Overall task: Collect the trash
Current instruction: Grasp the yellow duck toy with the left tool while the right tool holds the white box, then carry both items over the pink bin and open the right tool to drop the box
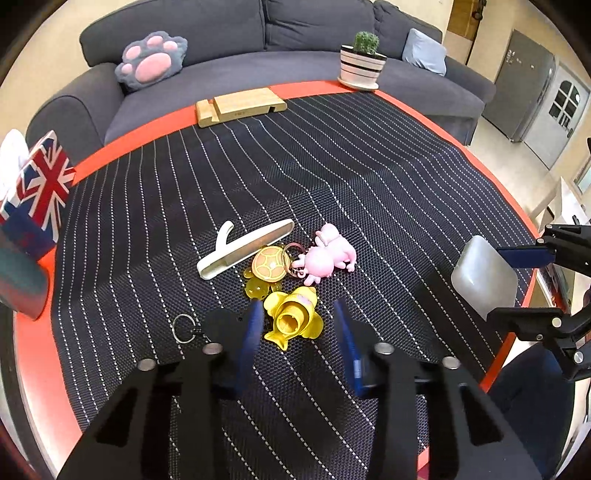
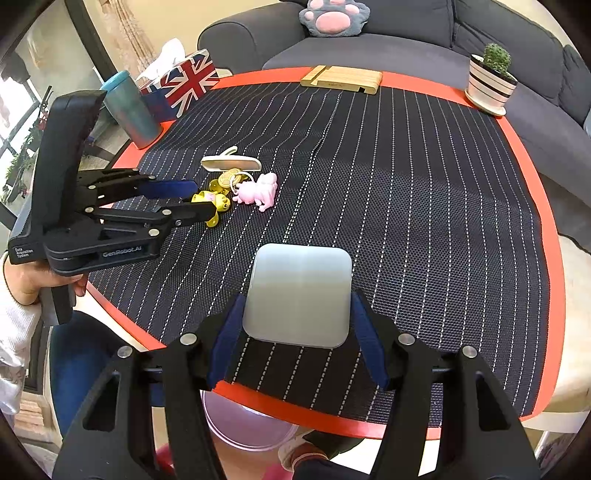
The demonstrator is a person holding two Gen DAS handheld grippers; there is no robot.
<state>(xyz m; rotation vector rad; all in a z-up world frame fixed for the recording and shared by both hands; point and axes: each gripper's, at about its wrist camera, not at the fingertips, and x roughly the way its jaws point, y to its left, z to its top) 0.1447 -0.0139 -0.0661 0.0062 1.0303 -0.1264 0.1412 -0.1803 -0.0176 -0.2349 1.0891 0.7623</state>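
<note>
We look steeply down along each tool. The left wrist view sits close over the yellow plastic toy (image 1: 293, 319) at lower centre. The right wrist view sits close over the pale grey square tray (image 2: 299, 293). Both share the dark pinstriped mat (image 1: 332, 166) on the orange-rimmed counter (image 2: 532, 177), with the grey sofa (image 1: 258, 33) along the top.

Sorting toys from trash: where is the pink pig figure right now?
The pink pig lies mid-mat in the left wrist view, right of the turtle keychain, above the yellow toy.
</note>
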